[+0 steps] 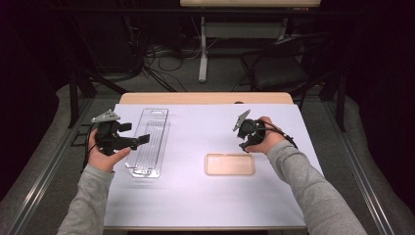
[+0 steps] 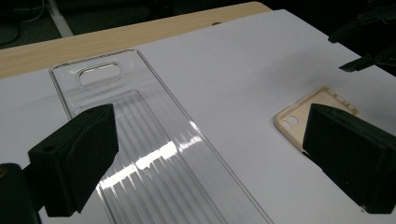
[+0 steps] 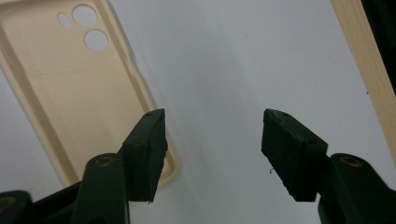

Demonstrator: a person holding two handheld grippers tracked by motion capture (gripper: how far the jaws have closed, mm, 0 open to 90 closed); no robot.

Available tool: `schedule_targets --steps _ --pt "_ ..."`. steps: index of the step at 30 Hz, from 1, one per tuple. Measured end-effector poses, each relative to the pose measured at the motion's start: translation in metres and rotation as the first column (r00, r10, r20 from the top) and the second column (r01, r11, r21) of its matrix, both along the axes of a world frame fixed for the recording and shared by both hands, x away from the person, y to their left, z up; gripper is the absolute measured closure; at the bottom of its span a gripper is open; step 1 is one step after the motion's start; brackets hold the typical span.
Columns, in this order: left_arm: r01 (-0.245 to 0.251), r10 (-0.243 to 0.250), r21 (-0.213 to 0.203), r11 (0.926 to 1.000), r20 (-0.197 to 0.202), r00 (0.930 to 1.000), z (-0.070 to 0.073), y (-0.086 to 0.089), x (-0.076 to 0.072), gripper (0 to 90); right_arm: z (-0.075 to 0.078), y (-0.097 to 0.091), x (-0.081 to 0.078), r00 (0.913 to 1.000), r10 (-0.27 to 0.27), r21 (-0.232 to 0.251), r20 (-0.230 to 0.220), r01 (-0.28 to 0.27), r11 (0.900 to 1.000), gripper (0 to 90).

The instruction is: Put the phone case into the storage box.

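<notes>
The phone case (image 1: 230, 164) is a pale cream, soft-looking shell lying flat and hollow side up on the white sheet (image 1: 205, 205) that covers the tabletop, right of the middle and nearer the front edge than the back; in the right gripper view it shows a raised rim and three camera cut-outs at one end (image 3: 70, 88). A clear plastic tray (image 1: 148, 142) with a ribbed floor and a hang-slot lies well apart from it, toward the left edge. The right gripper (image 1: 246, 139) hangs just behind the case's right end, jaws about half open with only bare sheet between them, one fingertip (image 3: 147, 149) overlapping the case's rim in its own view. The left gripper (image 1: 139, 138) hovers over the tray, jaws wide apart, gripping nothing.
</notes>
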State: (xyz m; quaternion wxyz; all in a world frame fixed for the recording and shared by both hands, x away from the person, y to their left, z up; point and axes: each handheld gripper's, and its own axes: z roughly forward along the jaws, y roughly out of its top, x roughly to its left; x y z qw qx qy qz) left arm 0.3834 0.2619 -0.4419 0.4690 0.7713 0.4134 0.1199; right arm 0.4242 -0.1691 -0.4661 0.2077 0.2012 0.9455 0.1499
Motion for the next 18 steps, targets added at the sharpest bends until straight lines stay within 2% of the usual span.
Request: schedule_targets --steps 5,7,10,11,14,18 --pt "-0.003 0.003 -0.005 1.0 0.003 1.0 0.0 0.001 0.0 3.7 -0.002 0.003 0.003 0.999 0.045 -0.017 0.002 -0.045 0.9988 42.4" --pt "-0.003 0.003 -0.002 1.0 0.002 1.0 0.0 0.001 0.0 3.7 -0.003 0.005 0.004 0.9987 0.05 -0.046 -0.012 -0.05 0.9977 42.7" --pt "-0.002 0.002 -0.001 1.0 0.001 1.0 0.0 0.001 0.0 3.7 -0.004 0.009 0.005 0.9969 0.069 -0.036 -0.037 -0.07 0.9969 43.7" --pt "-0.001 0.001 0.0 1.0 0.0 1.0 0.0 0.002 0.0 3.7 -0.005 0.01 0.005 0.996 0.082 -0.033 -0.035 -0.084 0.996 43.9" --pt "-0.004 0.004 -0.003 1.0 -0.003 1.0 0.0 0.001 0.0 3.7 -0.004 0.014 0.006 0.9942 0.107 -0.075 -0.014 -0.108 0.9914 44.4" --pt "-0.004 0.004 0.0 1.0 -0.003 1.0 -0.001 0.001 0.001 3.7 -0.004 0.018 0.008 0.9928 0.115 -0.088 -0.031 -0.118 0.9891 46.3"
